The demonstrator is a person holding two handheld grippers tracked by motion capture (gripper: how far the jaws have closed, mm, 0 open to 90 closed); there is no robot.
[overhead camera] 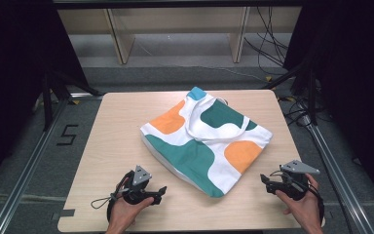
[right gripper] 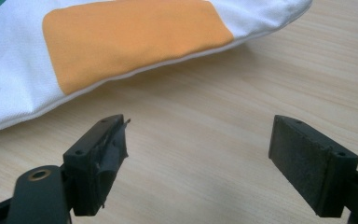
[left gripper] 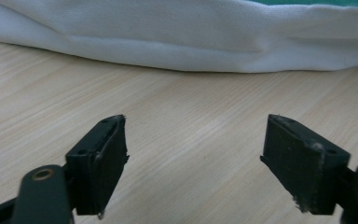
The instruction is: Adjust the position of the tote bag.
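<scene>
A white cloth tote bag [overhead camera: 207, 139] with teal, orange and blue patches lies flat in the middle of the light wooden table [overhead camera: 112, 146], handles folded across its top. My left gripper [overhead camera: 161, 190] rests near the front edge, left of the bag's near corner, jaws open and empty. In the left gripper view the bag's white side [left gripper: 182, 37] lies just beyond my open left gripper [left gripper: 196, 128]. My right gripper [overhead camera: 264, 179] sits at the front right, open and empty. From the right gripper view, the bag's orange patch [right gripper: 130, 37] lies ahead and left of my right gripper [right gripper: 198, 126].
Metal rails [overhead camera: 24, 165] run along both sides of the table. Wooden shelf legs [overhead camera: 121, 39] and loose cables [overhead camera: 272, 44] stand on the floor behind it. Bare tabletop lies left of the bag and along the front edge.
</scene>
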